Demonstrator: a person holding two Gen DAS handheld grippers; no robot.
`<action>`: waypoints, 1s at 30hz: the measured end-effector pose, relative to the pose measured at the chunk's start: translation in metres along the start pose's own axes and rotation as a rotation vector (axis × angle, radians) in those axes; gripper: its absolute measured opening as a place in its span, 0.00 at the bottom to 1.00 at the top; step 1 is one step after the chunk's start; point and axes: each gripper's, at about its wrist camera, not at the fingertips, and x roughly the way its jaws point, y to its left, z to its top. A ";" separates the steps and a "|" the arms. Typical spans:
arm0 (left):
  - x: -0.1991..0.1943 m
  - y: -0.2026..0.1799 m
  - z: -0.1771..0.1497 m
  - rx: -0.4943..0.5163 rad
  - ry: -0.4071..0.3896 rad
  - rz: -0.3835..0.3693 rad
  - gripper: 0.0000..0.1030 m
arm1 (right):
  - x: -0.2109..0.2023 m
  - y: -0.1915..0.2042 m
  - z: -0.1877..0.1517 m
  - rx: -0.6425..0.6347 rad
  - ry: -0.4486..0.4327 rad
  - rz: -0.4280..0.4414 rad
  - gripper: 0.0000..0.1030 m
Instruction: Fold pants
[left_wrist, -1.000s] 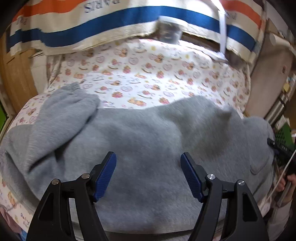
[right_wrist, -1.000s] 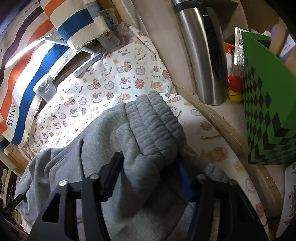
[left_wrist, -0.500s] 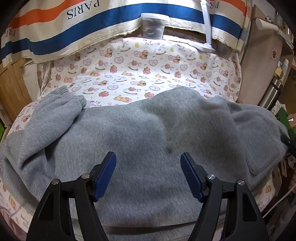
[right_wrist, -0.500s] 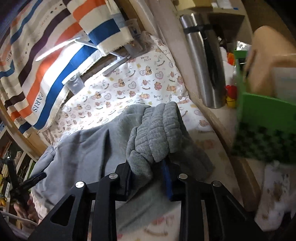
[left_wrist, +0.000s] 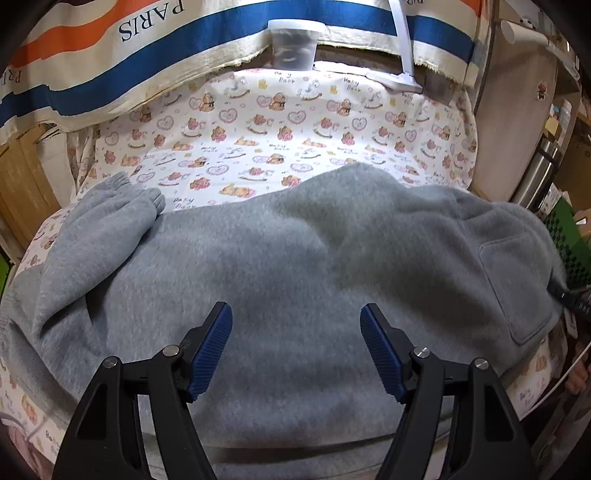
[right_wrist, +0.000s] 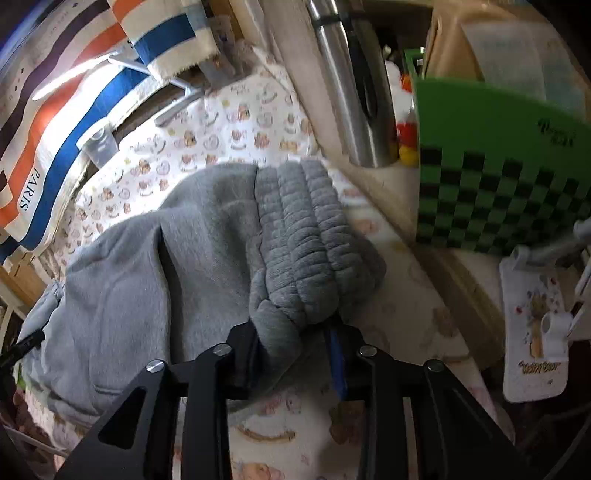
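We are clamping our right tongs (right_wrist: 295, 354) on the bunched, ribbed waistband (right_wrist: 306, 236) of the grey pants (left_wrist: 280, 266); the jaws have just been closing on that thick roll, which fills the gap between them, so we judge the grip is meant to carry this end across for a fold. Our left tongs (left_wrist: 295, 347) are hovering with the jaws wide apart just above the middle of the pants, holding nothing, probably waiting to pin or take the fabric. The pants are lying spread across the desk, on a bear-printed cloth (left_wrist: 280, 140), with one leg cuff (left_wrist: 122, 199) doubled over at the left. Beyond the waistband a steel flask (right_wrist: 351, 92) and a green checked box (right_wrist: 498, 177) are standing close, so the swing should keep clear of them. Farthest back, a striped PARIS fabric (left_wrist: 155, 55) is hanging.
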 end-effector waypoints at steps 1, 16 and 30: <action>-0.001 0.001 -0.002 0.001 0.001 0.002 0.68 | -0.004 0.004 0.002 -0.015 -0.008 -0.016 0.34; -0.032 0.021 -0.063 -0.017 0.032 -0.059 0.67 | -0.084 0.126 -0.054 -0.074 0.010 0.317 0.47; -0.024 0.045 -0.076 -0.204 0.068 -0.085 0.68 | -0.024 0.129 -0.086 0.233 0.105 0.322 0.39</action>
